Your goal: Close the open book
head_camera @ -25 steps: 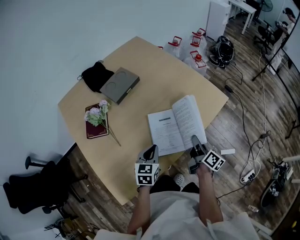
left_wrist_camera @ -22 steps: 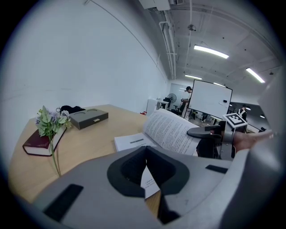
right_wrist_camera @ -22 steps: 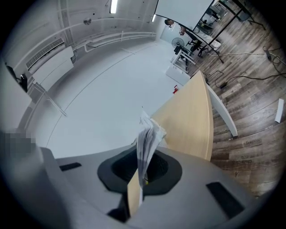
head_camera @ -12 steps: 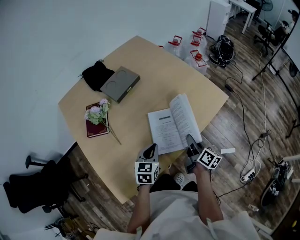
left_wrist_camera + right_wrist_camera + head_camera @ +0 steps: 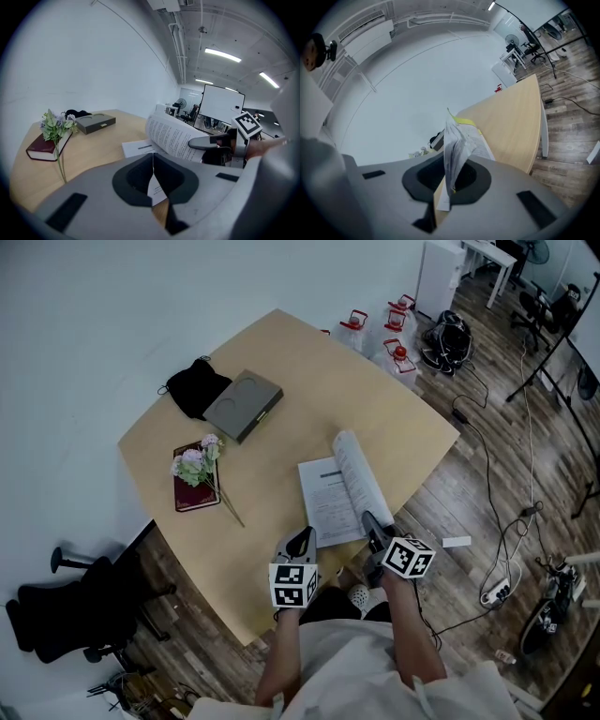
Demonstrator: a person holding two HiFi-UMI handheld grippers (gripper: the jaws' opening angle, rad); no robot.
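your right gripper (image 5: 370, 524) pinches raised pages of the book (image 5: 323, 498) at centre frame; your left gripper (image 5: 301, 538) sits closed, empty, just left.

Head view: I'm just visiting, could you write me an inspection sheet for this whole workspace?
Surface: wooden table, bare in the middle.
Job's things: open book, right-hand pages raised near upright.
Clutter: flowers lying on a maroon book, grey box, black cloth.
Tongs: left tongs shut, empty; right tongs shut on the open book's pages.
Cables: several cables and a power strip on the plank floor.
Surroundings: white wall, black chair, red-capped jugs.
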